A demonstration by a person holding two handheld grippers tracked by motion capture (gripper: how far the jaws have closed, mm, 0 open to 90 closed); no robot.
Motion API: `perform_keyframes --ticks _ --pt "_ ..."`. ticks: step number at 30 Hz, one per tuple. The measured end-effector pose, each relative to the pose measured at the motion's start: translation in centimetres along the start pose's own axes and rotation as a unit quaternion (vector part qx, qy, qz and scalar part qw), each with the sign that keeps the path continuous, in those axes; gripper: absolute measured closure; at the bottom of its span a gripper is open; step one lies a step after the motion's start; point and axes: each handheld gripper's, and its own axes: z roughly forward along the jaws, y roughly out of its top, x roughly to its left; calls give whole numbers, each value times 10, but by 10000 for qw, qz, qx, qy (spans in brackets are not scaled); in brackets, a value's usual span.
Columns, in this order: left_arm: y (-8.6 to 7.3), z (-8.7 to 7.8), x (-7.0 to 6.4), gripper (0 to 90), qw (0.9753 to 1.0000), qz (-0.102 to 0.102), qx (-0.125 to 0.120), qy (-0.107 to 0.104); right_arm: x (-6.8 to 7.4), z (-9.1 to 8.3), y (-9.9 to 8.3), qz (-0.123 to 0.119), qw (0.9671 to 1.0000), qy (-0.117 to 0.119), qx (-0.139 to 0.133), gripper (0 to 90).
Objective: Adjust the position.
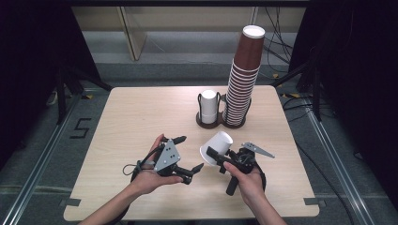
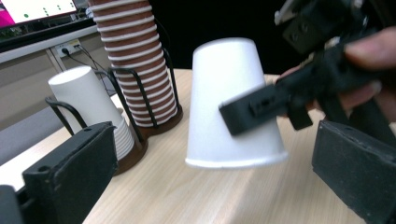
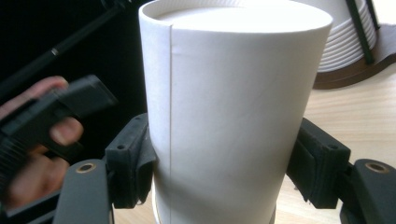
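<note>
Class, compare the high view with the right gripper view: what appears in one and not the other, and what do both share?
High view alone: the whole table, the full brown cup stack with its top, and the left hand-held gripper with jaws apart.

Right gripper view alone: the seam running down the white cup, and both pads pressed on its sides.

Both: the white cup held by the right hand-held gripper, and the white cup stack in its holder.

cup holder [image 1: 220,123] at table's [image 1: 141,117] far edge, tall cup stack [image 1: 243,75] in its right slot, short stack [image 1: 209,106] left
</note>
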Motion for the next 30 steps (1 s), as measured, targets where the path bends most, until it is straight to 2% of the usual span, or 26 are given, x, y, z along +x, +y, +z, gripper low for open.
perform_keyframes --ticks 2,3,4,8,9,10,11,12,13,14,15,16,17,20,21,22,26,27,28,30 --pt "-4 2 -2 0 10000 14 68 -8 0 0 0 78 10000 11 -5 313" --pt "-8 5 -3 0 9999 29 121 -19 2 -1 0 305 9995 127 -25 313" --pt "-9 6 -4 0 9999 31 133 -31 0 0 1 200 9997 113 -69 313" --pt "-10 11 -7 0 9998 60 182 -59 1 -1 1 329 9991 222 -112 313" --pt "-11 15 -10 0 9998 81 166 -88 1 -1 2 388 9986 316 -162 313" --pt "-10 16 -11 0 9997 94 190 -101 3 -2 2 593 9977 302 -131 313" --pt "-10 17 -12 0 9997 103 191 -103 1 -1 2 481 9982 322 -171 313" --pt "-10 17 -12 0 9997 103 191 -103 3 -2 2 633 9975 283 -141 313" --pt "-10 21 -14 0 9997 123 185 -134 -1 -2 2 498 9976 425 -232 313" --pt "-10 21 -14 0 9997 123 185 -134 -1 -2 2 498 9976 425 -232 313" --pt "-11 24 -15 0 9996 104 205 -157 1 -2 3 657 9971 348 -184 313" --pt "-12 26 -15 0 9996 80 188 -171 3 -3 2 816 9957 397 -160 313" --pt "-12 27 -16 0 9996 67 221 -183 4 -3 2 860 9954 399 -144 313" --pt "-12 29 -15 0 9995 105 240 -193 3 -3 2 846 9956 388 -129 313" --pt "-12 31 -15 0 9995 80 249 -184 2 -2 2 742 9963 413 -161 313" --pt "-12 31 -15 0 9995 80 249 -184 2 -2 2 742 9963 413 -161 313" --pt "-12 36 -13 0 9995 -7 268 -153 2 -1 1 769 9961 416 -144 313" --pt "-13 38 -12 0 9993 -96 280 -221 2 0 1 770 9963 363 -133 313" --pt "-13 39 -12 0 9994 -100 278 -197 5 -1 0 971 9944 419 -85 313" --pt "-13 40 -12 0 9993 -136 274 -201 6 -2 0 1034 9936 447 -60 313"
